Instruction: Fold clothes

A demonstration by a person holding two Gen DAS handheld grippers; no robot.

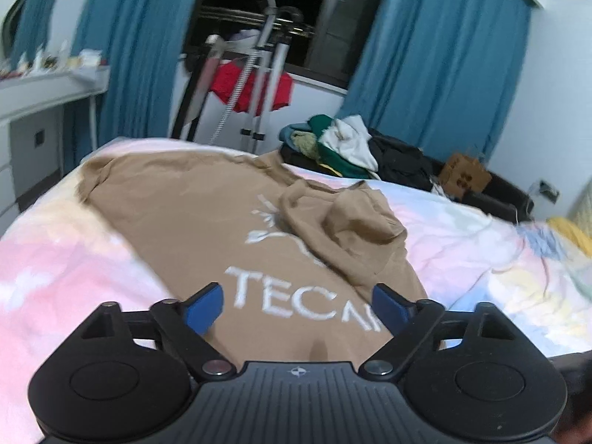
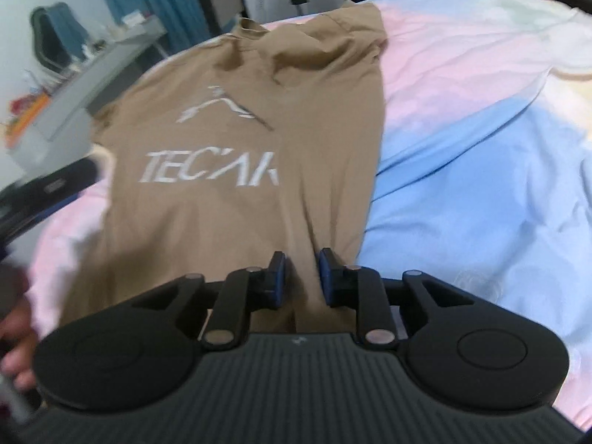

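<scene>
A tan cotton T-shirt (image 1: pixel 192 222) with white printed lettering lies spread on the bed's pastel pink-and-blue tie-dye duvet (image 1: pixel 66 266), its right side folded in over the print. The left claw (image 1: pixel 298 305) hovers above the shirt's near hem, blue pads wide apart, nothing between them. The right claw (image 2: pixel 301 277) stands narrow over the shirt's (image 2: pixel 229 140) near right edge, a strip of fabric between its pads (image 2: pixel 278 277); whether they pinch it I cannot tell.
</scene>
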